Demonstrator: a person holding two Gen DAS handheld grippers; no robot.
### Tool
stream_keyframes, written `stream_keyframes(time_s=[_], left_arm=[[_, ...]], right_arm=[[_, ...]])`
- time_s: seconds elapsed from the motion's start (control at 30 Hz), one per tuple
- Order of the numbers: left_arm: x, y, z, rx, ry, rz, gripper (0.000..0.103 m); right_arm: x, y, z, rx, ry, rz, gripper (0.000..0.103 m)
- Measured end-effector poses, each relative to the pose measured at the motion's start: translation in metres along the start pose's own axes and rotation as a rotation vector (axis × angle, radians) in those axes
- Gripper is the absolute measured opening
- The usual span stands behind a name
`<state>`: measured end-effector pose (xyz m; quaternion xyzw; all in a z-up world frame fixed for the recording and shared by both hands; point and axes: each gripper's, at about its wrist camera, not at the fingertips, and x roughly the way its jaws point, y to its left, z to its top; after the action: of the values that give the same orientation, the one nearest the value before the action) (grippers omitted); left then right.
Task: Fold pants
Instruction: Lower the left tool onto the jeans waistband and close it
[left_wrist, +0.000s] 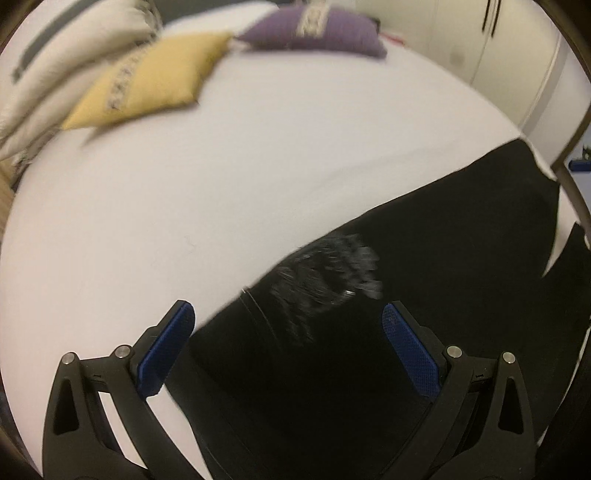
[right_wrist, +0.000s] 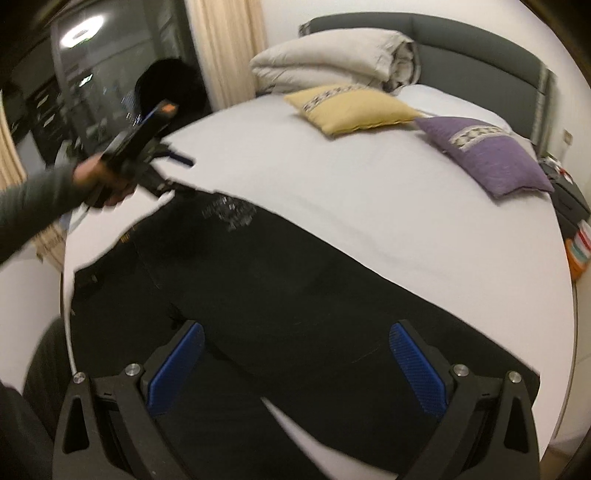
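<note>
Pants (right_wrist: 280, 295) flat on bed (right_wrist: 369, 206), waist at 10 o'clock, legs at 5; left gripper (left_wrist: 288, 325) wide open over waist; right gripper (right_wrist: 295, 347) open above legs; pinch both layers cleanly, lift evenly.

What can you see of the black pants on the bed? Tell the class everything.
The black fabric pants lie spread flat and unfolded on the white bed sheet, legs slightly parted. A blurred pale printed patch sits near the waist end. Both open grippers hover over them, and neither pair of blue fingers grips cloth.
</note>
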<state>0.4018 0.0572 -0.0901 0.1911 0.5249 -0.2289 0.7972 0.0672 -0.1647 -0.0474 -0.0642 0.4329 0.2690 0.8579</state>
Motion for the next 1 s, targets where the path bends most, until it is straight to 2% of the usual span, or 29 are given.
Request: stream_keyframes(time_s=[0.07, 0.13, 0.2, 0.33, 0.5, 0.6, 0.63, 0.67, 0.73, 0.8, 0.93, 1.0], left_arm=[[0.024, 0.006, 0.004, 0.043, 0.044, -0.014, 0.097], [0.044, 0.008, 0.006, 0.095, 0.095, -0.03, 0.076], [0.06, 0.012, 0.008, 0.124, 0.133, -0.059, 0.066], [0.082, 0.028, 0.018, 0.104, 0.173, -0.147, 0.064], [0.1, 0.03, 0.026, 0.117, 0.193, -0.196, 0.063], [0.103, 0.024, 0.028, 0.14, 0.198, -0.219, 0.044], [0.103, 0.021, 0.029, 0.151, 0.198, -0.234, 0.029], [0.103, 0.018, 0.03, 0.161, 0.203, -0.248, 0.025], [0.101, 0.008, 0.031, 0.202, 0.196, -0.225, 0.015], [0.098, -0.002, 0.031, 0.237, 0.176, -0.193, 0.01], [0.082, -0.012, 0.027, 0.252, 0.065, -0.137, 0.009], [0.064, -0.006, 0.016, 0.258, 0.009, -0.111, 0.009]], right_arm=[[0.012, -0.009, -0.001, -0.031, 0.019, 0.011, 0.103], [0.025, -0.015, 0.0, -0.05, 0.04, 0.027, 0.103], [0.037, -0.022, 0.001, -0.071, 0.066, 0.033, 0.103], [0.054, -0.03, 0.002, -0.075, 0.093, 0.044, 0.103], [0.066, -0.042, 0.002, -0.077, 0.104, 0.061, 0.103], [0.072, -0.051, 0.006, -0.079, 0.11, 0.055, 0.101], [0.073, -0.052, 0.009, -0.079, 0.109, 0.052, 0.101], [0.073, -0.054, 0.011, -0.078, 0.108, 0.048, 0.101], [0.075, -0.062, 0.016, -0.067, 0.099, 0.038, 0.101], [0.079, -0.069, 0.021, -0.062, 0.09, 0.032, 0.101], [0.088, -0.08, 0.029, -0.071, 0.087, -0.01, 0.1], [0.091, -0.084, 0.033, -0.084, 0.081, -0.012, 0.097]])
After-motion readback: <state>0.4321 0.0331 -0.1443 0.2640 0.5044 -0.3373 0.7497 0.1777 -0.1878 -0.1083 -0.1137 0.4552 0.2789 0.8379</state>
